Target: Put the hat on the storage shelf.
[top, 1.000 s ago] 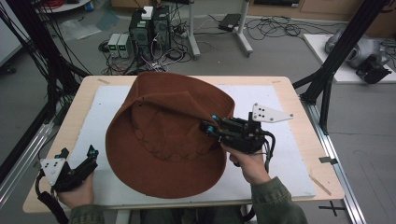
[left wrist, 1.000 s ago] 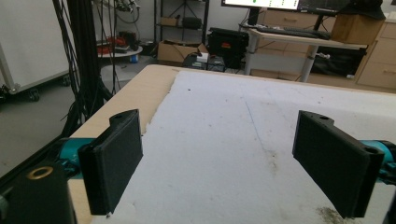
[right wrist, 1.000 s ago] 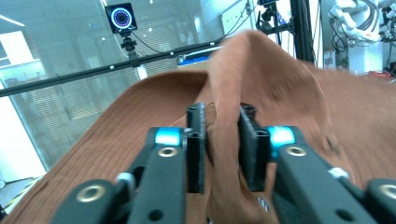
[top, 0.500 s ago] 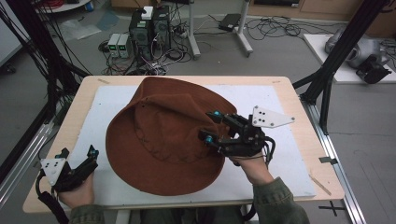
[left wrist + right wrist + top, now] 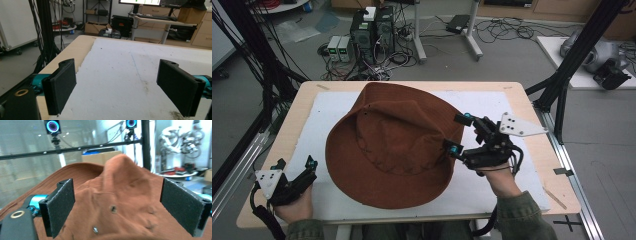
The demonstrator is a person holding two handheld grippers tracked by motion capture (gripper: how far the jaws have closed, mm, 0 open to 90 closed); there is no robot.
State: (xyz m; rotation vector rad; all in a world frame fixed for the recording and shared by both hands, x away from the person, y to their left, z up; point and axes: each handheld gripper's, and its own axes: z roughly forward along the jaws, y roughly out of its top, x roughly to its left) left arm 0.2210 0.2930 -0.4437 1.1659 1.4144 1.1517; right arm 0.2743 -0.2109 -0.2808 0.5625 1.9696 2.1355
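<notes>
A brown wide-brimmed hat (image 5: 392, 145) lies crown up on the white mat (image 5: 492, 105) in the middle of the table. My right gripper (image 5: 455, 133) is at the hat's right brim edge and points left at the crown. Its jaws have just been opening and now stand wide, with no pad pressing on the felt. In the right gripper view the hat (image 5: 120, 192) rises just beyond the open right gripper (image 5: 122, 207). My left gripper (image 5: 296, 163) rests at the table's front left corner, open and clear of the hat. In its own view the left gripper (image 5: 120, 85) frames bare mat (image 5: 117, 62).
The mat covers most of the wooden table (image 5: 302, 100). Black frame posts (image 5: 562, 80) stand at the table's right and left sides. Computer boxes (image 5: 372, 30) and cables sit on the floor beyond the far edge. Bare mat lies left and right of the hat.
The right gripper's jaws went from nearly shut at the hat's right brim to wide apart, and the hand drew slightly right. The left gripper kept still.
</notes>
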